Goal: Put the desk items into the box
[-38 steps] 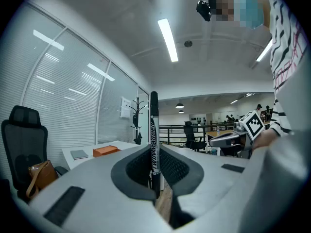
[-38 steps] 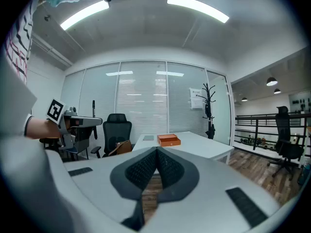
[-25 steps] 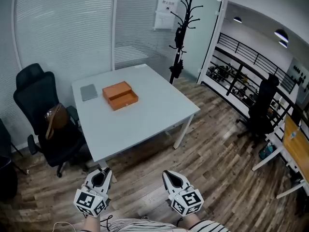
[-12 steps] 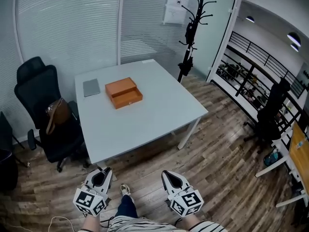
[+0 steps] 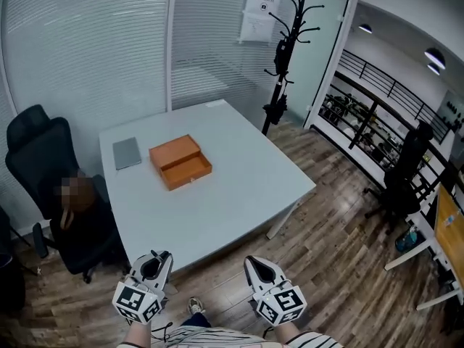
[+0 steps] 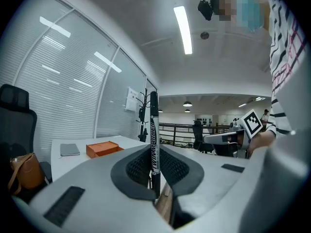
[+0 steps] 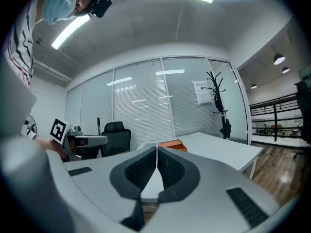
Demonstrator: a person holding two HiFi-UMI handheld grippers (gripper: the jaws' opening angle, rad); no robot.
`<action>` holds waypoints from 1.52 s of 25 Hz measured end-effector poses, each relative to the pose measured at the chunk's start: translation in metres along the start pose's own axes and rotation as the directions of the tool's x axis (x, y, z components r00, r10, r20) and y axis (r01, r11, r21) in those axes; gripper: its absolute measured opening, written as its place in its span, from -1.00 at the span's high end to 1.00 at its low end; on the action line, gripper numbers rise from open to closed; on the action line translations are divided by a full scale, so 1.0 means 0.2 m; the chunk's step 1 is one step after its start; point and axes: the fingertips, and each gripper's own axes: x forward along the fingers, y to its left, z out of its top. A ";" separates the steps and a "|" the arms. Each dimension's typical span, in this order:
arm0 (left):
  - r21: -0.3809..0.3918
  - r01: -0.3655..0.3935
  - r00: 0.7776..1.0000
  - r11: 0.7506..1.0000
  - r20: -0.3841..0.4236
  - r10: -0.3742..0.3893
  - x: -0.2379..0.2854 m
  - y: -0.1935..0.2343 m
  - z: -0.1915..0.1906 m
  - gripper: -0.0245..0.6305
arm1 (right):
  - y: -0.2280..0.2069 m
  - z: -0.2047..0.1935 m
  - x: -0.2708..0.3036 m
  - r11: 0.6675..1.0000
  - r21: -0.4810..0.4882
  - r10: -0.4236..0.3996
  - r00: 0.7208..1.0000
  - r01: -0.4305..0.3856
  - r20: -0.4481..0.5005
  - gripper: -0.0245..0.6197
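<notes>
- Marker (image 6: 154, 135) stands upright, clamped in my left gripper (image 6: 154, 169).
- My right gripper (image 7: 156, 166) is closed, empty.
- I see the orange box (image 5: 180, 162) on the table (image 5: 246, 187) ahead.

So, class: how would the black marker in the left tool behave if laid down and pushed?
The marker is a slim, straight barrel, so probably stiff and light. Being round, it would likely roll on the smooth table. Pinched upright in the left tool, it might pivot.
</notes>
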 end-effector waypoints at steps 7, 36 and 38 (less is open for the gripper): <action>0.009 0.058 0.998 0.998 -0.005 -0.058 0.26 0.27 0.05 0.80 | -0.08 0.07 0.37 0.999 -0.002 -0.035 0.999 0.035 0.007 0.84; -0.002 -0.105 0.993 0.994 -0.061 0.105 0.81 0.99 0.01 0.80 | -0.37 0.11 1.35 0.993 0.018 0.120 0.990 -0.119 -0.068 0.84; 0.006 -0.112 0.991 0.994 -0.067 0.113 0.90 1.03 0.03 0.80 | -0.45 0.12 1.42 0.991 0.020 0.130 0.989 -0.129 -0.077 0.84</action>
